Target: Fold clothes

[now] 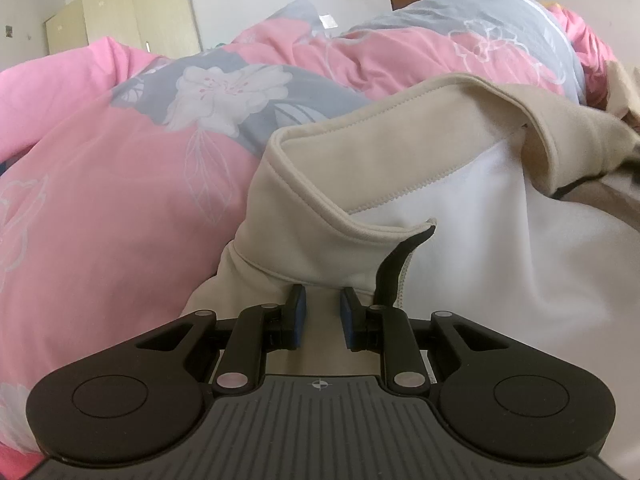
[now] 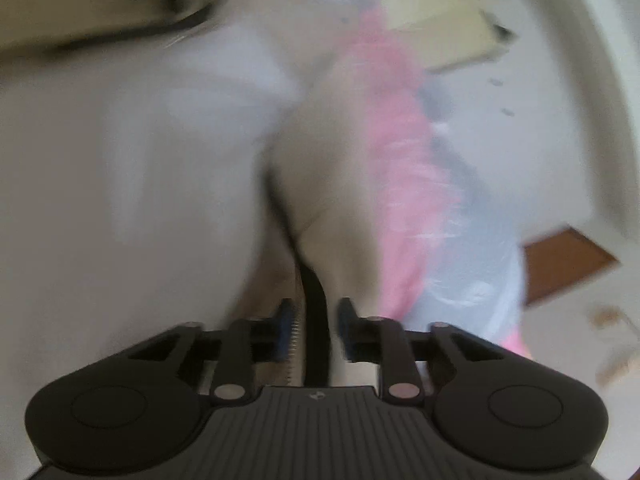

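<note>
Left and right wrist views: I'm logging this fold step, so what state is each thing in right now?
Jacket: beige and white, rumpled on the quilt, collar standing up, not yet folded.
Zipper edge: dark strip running between the right jaws.
Left gripper: jaws narrow, beige fabric between them.
Right gripper: jaws narrow around the zipper edge; view blurred.
Quilt: pink and grey floral, bunched up.
Wardrobe: doors shut.

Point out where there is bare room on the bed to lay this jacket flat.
The flattest open patch is the pink quilt left of the beige jacket, below the grey flower print. Behind and to the right it is crowded: the quilt bunches into a high mound. The right wrist view is too blurred to judge.
</note>
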Motion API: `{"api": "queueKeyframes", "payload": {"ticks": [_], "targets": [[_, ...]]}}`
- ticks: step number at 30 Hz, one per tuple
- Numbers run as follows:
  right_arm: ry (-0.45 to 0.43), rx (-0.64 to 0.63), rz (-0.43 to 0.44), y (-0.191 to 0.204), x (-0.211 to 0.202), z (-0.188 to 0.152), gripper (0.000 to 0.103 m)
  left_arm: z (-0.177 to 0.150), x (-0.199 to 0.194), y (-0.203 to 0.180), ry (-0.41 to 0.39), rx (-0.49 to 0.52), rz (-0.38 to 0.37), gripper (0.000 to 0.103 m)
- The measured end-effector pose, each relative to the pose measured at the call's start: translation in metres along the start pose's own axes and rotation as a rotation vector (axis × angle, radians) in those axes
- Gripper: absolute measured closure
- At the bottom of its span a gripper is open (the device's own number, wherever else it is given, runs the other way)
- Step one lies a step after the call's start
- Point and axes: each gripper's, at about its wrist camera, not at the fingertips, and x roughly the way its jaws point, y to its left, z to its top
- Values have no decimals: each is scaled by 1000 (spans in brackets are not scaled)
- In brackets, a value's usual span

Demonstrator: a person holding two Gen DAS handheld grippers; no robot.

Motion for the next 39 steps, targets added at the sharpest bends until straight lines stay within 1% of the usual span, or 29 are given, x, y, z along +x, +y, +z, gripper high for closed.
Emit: {"api": "queueKeyframes", "payload": {"ticks": [2,3,5,6,9,13,14,15,18,19,22,24,25,27,29,30,32,34,35,36,38,39], "targets": [[-17,118,-16,-22,-13,3,96,0,-1,1,0,-11,-6,83],[-22,188,-9,-35,-19,3,101,1,-1,2,0,-16,-8,83],[-31,328,8,-62,-31,5,101,1,-1,3,0,-29,-13,83],[-29,421,47,-79,-37,5,101,1,-1,3,-1,-31,-14,83],[-53,684,200,-125,-49,5,101,0,-1,4,-3,-34,-18,83],[-135,1000,430,-177,-62,5,101,0,-1,7,-2,-43,-28,83],[-157,1072,503,-188,-64,6,101,0,-1,8,-1,-48,-34,83],[-180,1134,574,-194,-67,6,101,0,-1,10,-3,-57,-43,83],[-203,1244,778,-193,-59,18,101,-1,-1,16,-8,-89,-72,83],[-191,1248,823,-184,-54,24,101,-2,-1,18,-10,-99,-81,83],[-97,1183,893,-139,-28,42,101,-3,0,26,-14,-147,-117,83],[2,1148,931,-102,-4,49,101,-3,0,32,-15,-181,-143,83],[39,1135,947,-86,5,51,101,-4,0,34,-14,-190,-153,83],[82,1102,947,-60,17,54,101,-4,1,37,-12,-206,-171,83],[88,1117,954,-47,18,54,101,-4,0,39,-10,-215,-185,83],[64,1139,965,-49,18,55,101,-4,-1,39,-8,-216,-187,83],[-22,1184,979,-56,8,54,100,-3,-1,40,-1,-222,-193,83],[-87,1183,975,-57,4,59,100,-2,-1,43,7,-242,-200,83],[-99,1170,969,-53,8,63,100,-2,-1,44,11,-256,-203,83],[-87,1149,969,-45,15,67,100,-2,-1,45,15,-270,-206,83],[-25,1070,951,-23,30,75,100,-1,-2,47,20,-294,-210,83],[29,1041,940,-10,39,76,100,0,-3,48,22,-306,-213,83]]}}
